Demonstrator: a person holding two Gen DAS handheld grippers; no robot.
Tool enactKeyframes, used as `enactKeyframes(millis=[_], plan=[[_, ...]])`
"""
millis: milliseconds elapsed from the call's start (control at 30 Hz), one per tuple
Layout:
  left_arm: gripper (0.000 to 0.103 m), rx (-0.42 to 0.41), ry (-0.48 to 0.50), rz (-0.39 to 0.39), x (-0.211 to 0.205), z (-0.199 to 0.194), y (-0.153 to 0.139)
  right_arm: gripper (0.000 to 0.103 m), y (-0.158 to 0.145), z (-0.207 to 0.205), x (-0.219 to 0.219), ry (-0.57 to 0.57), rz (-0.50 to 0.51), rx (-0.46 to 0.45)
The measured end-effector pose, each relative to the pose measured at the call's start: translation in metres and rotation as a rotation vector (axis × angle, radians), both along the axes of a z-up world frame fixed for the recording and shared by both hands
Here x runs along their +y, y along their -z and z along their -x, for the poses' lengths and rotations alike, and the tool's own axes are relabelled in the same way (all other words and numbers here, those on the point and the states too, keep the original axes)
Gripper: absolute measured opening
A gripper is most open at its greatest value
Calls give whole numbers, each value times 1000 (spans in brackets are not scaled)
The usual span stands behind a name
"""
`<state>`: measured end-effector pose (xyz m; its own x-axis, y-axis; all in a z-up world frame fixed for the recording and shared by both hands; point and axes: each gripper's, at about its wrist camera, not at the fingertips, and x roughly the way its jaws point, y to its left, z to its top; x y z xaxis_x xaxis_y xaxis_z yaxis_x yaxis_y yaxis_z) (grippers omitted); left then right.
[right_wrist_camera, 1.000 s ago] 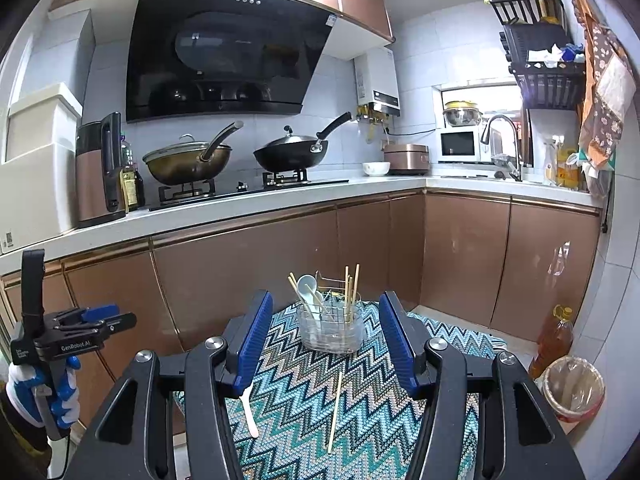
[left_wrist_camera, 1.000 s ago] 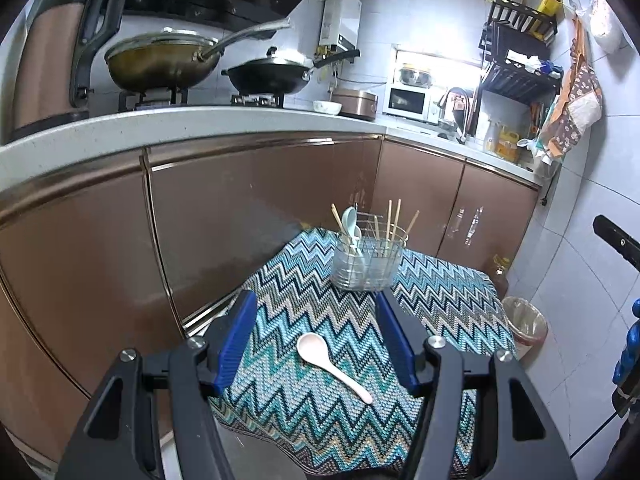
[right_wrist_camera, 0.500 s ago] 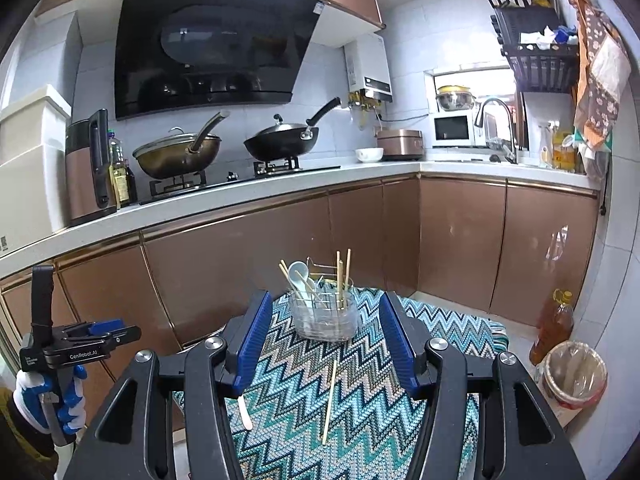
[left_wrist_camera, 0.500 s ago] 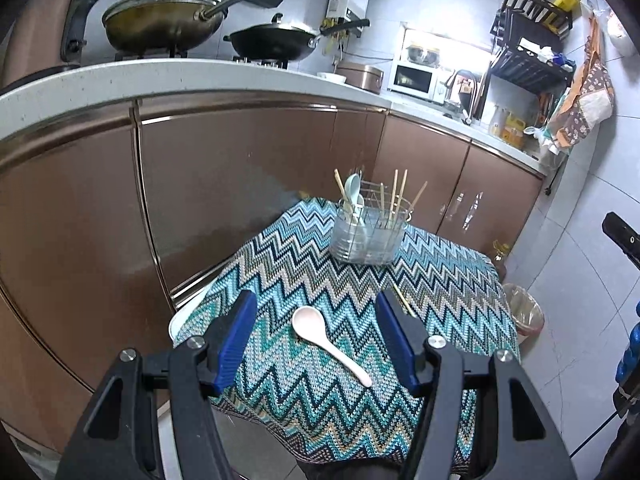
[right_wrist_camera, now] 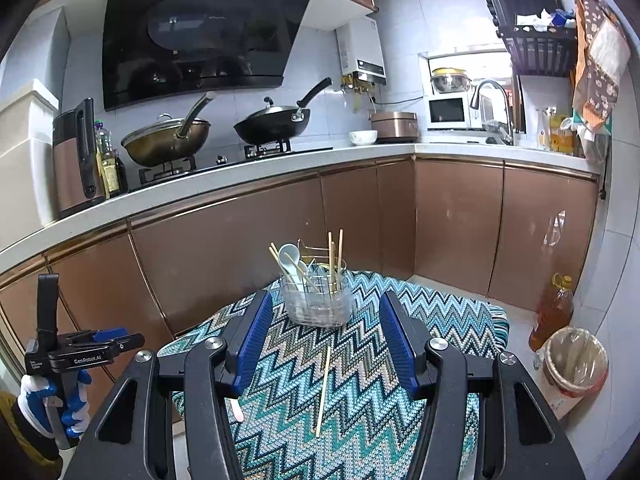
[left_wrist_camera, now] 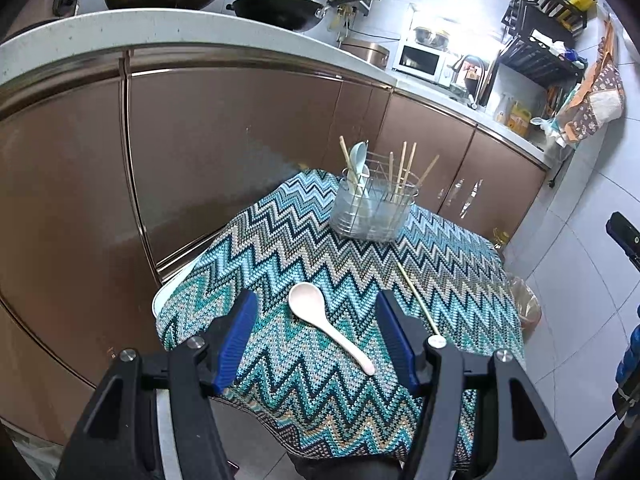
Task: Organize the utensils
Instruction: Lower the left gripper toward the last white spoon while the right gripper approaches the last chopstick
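Left tongs (left_wrist_camera: 314, 340): wide open, empty, straddling the white plastic spoon (left_wrist_camera: 326, 322).
Spoon: on the zigzag-clothed desk (left_wrist_camera: 280, 248), handle angled toward the right finger.
Right tongs (right_wrist_camera: 324, 338): open, empty, farther off.

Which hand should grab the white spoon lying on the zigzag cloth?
Probably the left. The left gripper is open with the white spoon lying right between its fingers. The right gripper instead lines up with the loose chopstick.
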<state>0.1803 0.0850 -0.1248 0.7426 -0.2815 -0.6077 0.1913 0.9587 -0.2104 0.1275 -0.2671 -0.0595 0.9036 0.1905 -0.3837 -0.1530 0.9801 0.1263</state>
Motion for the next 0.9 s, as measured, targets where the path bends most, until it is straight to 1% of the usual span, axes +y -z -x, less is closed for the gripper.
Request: enactKeyframes(millis=[200, 300, 433, 567, 700, 833, 900], plan=[[59, -12, -23, 21, -4, -7, 5, 55, 2, 0, -2, 0, 6, 9], [59, -22, -22, 19, -7, -5, 5, 55, 3, 3, -3, -2, 6, 8], [59, -42, -31, 37, -7, -2, 1, 55, 3, 4, -4, -8, 2, 11], [60, -29, -33, 41, -4, -3, -2, 55, 3, 4, -7, -14, -8, 10], [60, 1, -48, 52, 1, -9, 0, 55, 5, 2, -8, -18, -14, 11], [60, 42, -48, 57, 3, -19, 10, 55, 11, -7, -7, -34, -9, 33], [60, 65, -48, 52, 4, -27, 20, 55, 16, -14, -5, -45, -9, 52]])
